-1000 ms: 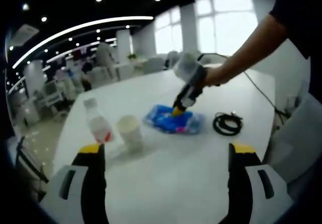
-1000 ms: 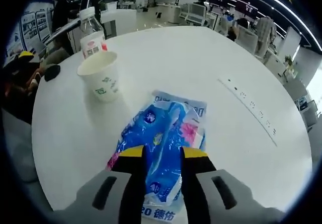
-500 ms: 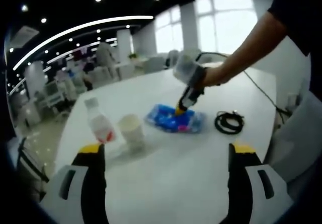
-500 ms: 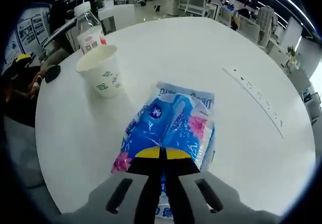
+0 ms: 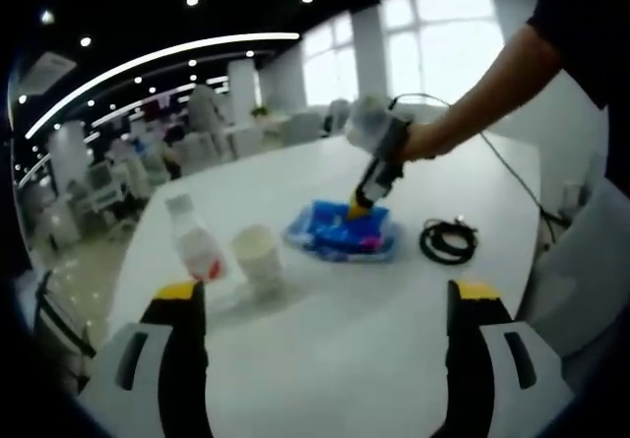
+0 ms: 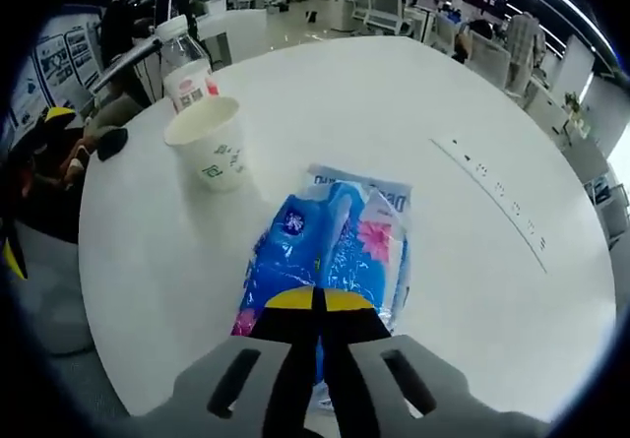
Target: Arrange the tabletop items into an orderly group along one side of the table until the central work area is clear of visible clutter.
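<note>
The blue packet [image 6: 330,256] carries white lettering and pink flower prints, but the writing is too small and creased to read; the paper cup [image 6: 212,143] has faint green marks and the bottle [image 6: 187,69] a red-and-white label, neither legible. In the right gripper view the right tool [image 6: 318,298] has its yellow-tipped jaws pressed together on the near end of the packet, which lies on the round white counter [image 6: 472,261] with the cup and bottle standing close together beyond it to the left. In the left gripper view the left tool [image 5: 325,290] has its jaws wide apart, with nothing between them, above the near counter, while the person's hand [image 5: 418,143] reaches in from the right and angles the right tool down onto the packet; a coiled black cable [image 5: 448,239] lies just right of the packet. Compared with a second ago, the right tool's jaws, then spread over the packet, have closed on it, and the gripped end now looks slightly raised.
</note>
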{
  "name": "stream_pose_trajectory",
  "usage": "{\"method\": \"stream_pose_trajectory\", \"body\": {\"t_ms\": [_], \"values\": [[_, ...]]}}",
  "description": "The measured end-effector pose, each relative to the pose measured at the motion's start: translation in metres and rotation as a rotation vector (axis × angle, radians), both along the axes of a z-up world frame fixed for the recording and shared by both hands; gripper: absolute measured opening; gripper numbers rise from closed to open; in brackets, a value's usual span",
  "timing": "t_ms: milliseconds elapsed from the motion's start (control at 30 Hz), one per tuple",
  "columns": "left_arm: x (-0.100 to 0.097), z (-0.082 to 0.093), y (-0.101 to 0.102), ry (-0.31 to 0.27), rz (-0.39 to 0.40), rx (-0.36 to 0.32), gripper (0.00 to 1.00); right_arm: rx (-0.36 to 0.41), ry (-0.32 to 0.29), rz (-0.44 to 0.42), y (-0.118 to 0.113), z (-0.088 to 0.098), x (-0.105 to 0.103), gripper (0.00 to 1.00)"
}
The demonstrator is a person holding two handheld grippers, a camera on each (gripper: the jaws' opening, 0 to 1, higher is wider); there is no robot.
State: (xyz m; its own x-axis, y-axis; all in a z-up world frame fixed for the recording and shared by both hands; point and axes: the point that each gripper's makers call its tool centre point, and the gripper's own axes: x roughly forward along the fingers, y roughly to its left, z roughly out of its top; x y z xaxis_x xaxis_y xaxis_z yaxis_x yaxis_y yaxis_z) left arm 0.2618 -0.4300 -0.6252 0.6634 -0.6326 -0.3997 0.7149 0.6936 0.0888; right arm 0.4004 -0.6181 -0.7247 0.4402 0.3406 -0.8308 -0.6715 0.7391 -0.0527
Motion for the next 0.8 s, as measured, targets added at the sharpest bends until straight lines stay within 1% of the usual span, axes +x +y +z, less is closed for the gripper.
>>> {"method": "stream_pose_trajectory", "body": {"t_ms": [200, 300, 467, 500, 600, 700, 800], "values": [[0.0, 0.002, 0.0, -0.005, 0.004, -0.004, 0.99, 0.004, -0.006, 0.034, -0.004, 0.015, -0.004, 0.0], [0.0, 0.003, 0.0, 0.0, 0.009, -0.01, 1.0, -0.006, -0.009, 0.059, -0.007, 0.02, -0.008, 0.0], [0.0, 0.005, -0.001, 0.001, 0.011, -0.019, 1.0, -0.009, -0.015, 0.093, -0.013, 0.029, -0.016, 0.0], [-0.001, 0.005, -0.002, 0.003, 0.011, -0.023, 1.0, -0.015, -0.022, 0.113, -0.014, 0.032, -0.019, 0.0], [-0.001, 0.005, -0.003, 0.006, 0.007, -0.022, 1.0, -0.018, -0.029, 0.137, -0.016, 0.037, -0.024, 0.0], [-0.002, 0.003, -0.004, 0.012, -0.001, -0.017, 1.0, -0.008, -0.022, 0.153, -0.017, 0.041, -0.03, 0.0], [-0.002, 0.002, -0.004, 0.013, -0.005, -0.017, 1.0, -0.016, -0.024, 0.178, -0.02, 0.044, -0.035, 0.0]]}}
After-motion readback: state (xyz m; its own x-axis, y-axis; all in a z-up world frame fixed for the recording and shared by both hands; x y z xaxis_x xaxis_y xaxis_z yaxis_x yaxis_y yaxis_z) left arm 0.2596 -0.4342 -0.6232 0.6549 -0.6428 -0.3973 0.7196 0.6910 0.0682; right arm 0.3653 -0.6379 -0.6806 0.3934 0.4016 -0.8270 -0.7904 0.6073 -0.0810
